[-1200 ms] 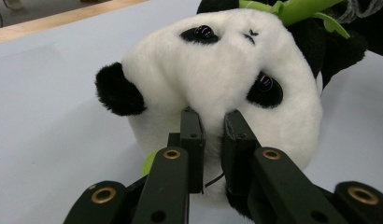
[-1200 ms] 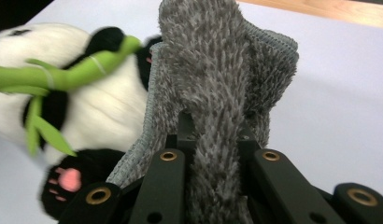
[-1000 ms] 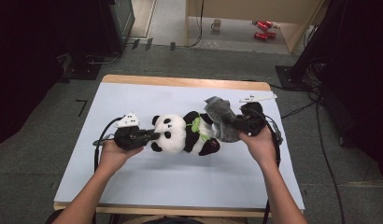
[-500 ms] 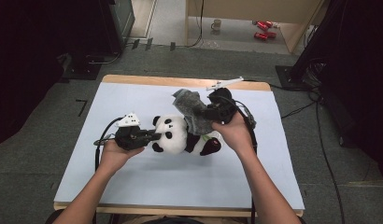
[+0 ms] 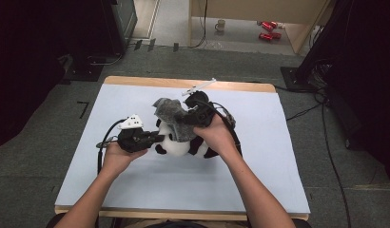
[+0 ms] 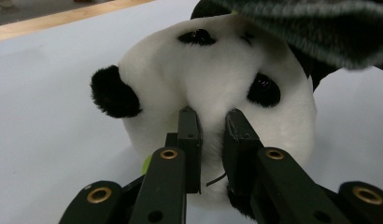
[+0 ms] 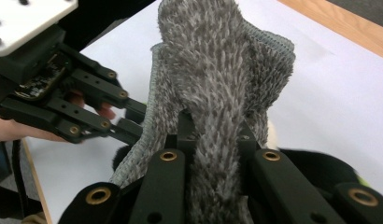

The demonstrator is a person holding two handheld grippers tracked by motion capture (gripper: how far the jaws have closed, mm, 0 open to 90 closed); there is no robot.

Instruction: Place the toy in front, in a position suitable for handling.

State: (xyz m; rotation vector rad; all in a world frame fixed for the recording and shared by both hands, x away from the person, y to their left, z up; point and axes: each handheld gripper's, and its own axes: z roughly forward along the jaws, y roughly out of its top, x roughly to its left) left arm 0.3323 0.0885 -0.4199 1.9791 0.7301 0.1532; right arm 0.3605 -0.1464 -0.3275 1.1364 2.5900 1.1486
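L gripper (image 6: 213,135) pinches panda toy (image 6: 217,84) head; R gripper (image 7: 213,135) clamps grey cloth (image 7: 217,60) above it

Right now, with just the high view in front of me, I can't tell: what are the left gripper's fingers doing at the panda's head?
Observer: The left gripper pinches a fold of white fur on the head of the panda, near its eye patches.
Operator: And the grey thing in the other hand?
Observer: The right gripper is shut on a fuzzy grey cloth, with a thick fold between its fingers.
Operator: Is it just plain cloth?
Observer: No, it has a ribbed knit edge along one side.
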